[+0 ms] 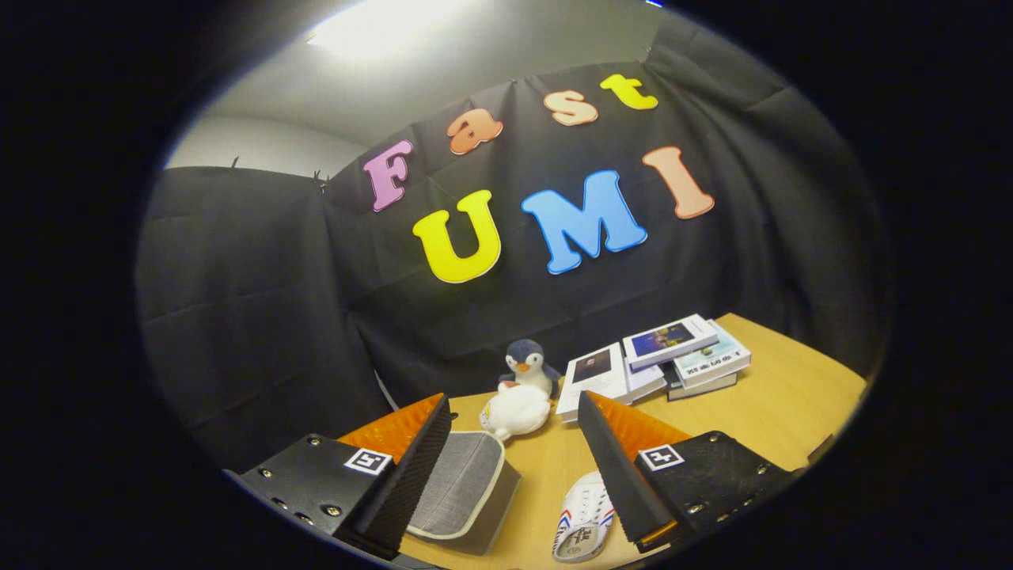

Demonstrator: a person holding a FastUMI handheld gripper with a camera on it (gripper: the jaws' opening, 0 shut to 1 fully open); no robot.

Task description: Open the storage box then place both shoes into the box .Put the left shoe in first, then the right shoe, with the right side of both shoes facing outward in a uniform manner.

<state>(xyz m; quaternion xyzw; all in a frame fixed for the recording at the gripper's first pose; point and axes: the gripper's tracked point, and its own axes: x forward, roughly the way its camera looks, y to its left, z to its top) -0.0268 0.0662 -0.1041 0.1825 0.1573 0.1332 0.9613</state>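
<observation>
The gripper (pixel 514 423) hangs above a wooden table (pixel 791 412) with its 2 fingers spread wide and nothing held between them. Below the gap, close to the inner face of the left finger, sits the grey fabric storage box (pixel 463 491), its lid down. Nearer the right finger, partly hidden under it, lies 1 white shoe (pixel 582 526) with red and blue stripes on its side; it touches neither finger. Just ahead of the fingertips, between them, a white plush toy (pixel 516 412) rests on the table, and a small penguin toy (pixel 526 364) stands right behind it. Beyond the right finger's tip a loose pile of books (pixel 665 360) lies against the black cloth wall (pixel 261 317).
</observation>
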